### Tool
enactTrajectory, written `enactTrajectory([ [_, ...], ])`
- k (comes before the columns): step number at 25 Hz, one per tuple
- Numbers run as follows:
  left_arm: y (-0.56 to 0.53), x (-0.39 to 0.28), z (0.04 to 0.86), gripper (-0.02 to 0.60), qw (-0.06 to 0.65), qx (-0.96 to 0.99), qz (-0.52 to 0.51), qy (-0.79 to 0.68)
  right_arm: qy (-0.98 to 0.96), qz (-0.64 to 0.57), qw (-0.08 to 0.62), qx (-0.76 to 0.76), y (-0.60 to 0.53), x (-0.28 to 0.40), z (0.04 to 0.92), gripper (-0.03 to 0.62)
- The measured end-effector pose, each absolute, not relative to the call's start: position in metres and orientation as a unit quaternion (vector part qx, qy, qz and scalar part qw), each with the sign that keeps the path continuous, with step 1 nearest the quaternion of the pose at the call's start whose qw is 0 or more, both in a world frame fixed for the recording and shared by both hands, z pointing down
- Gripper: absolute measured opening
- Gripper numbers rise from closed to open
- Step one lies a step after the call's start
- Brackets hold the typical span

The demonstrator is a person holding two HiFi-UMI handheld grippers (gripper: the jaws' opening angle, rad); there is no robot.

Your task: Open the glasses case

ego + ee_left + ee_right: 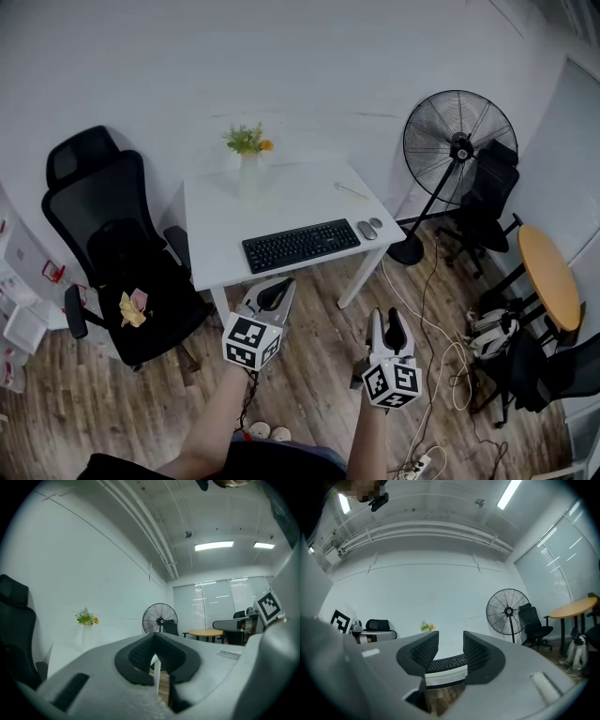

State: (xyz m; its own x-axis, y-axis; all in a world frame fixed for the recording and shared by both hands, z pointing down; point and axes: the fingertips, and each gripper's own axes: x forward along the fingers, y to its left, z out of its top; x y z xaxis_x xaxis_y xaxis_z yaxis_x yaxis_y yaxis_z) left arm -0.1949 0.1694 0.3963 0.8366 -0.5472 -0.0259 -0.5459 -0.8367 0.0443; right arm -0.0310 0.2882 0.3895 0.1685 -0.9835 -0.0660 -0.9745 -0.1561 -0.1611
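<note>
1. Glasses case: no view shows it clearly. A small pale slim object (352,190) lies on the right rear part of the white worktop (291,202), but it is too small to tell what it is.
2. Left gripper (281,284) is held level over the wooden floor (309,375), in front of the worktop and apart from it. Its fingers (140,653) are clenched together, with only a thin slit between them and nothing in it.
3. Right gripper (385,319) is beside it, also level. Its fingers (423,651) are released and stand apart (the black keyboard (301,245) shows through the gap, well beyond them).
4. Also on the worktop are a mouse (367,230) just right of the keyboard and a vase of flowers (247,155) at the rear.
5. A black office chair (112,253) stands left of the worktop and a pedestal fan (459,141) to its right.
</note>
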Motion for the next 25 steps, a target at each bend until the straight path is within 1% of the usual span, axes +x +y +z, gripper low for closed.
enactTrajectory([
  [1, 0.168, -0.195, 0.396, 0.008, 0.018, 0.958, -0.019, -0.286, 0.642, -0.028, 0.086, -0.761, 0.287, -0.029, 0.390, 0.163],
  [4, 0.163, -0.194, 0.398, 0.008, 0.019, 0.958, -0.020, -0.286, 0.640, -0.031, 0.091, -0.763, 0.283, -0.027, 0.391, 0.199],
  [7, 0.158, -0.193, 0.402, 0.008, 0.021, 0.958, -0.018, -0.284, 0.638, -0.033, 0.091, -0.764, 0.279, -0.026, 0.394, 0.213],
  [17, 0.131, -0.186, 0.404, 0.008, 0.021, 0.963, -0.023, -0.268, 0.624, -0.032, 0.092, -0.776, 0.260, -0.020, 0.399, 0.219],
  [25, 0.104, -0.163, 0.415, 0.008, 0.028, 0.966, -0.018, -0.256, 0.612, -0.042, 0.091, -0.785, 0.240, 0.006, 0.409, 0.219],
])
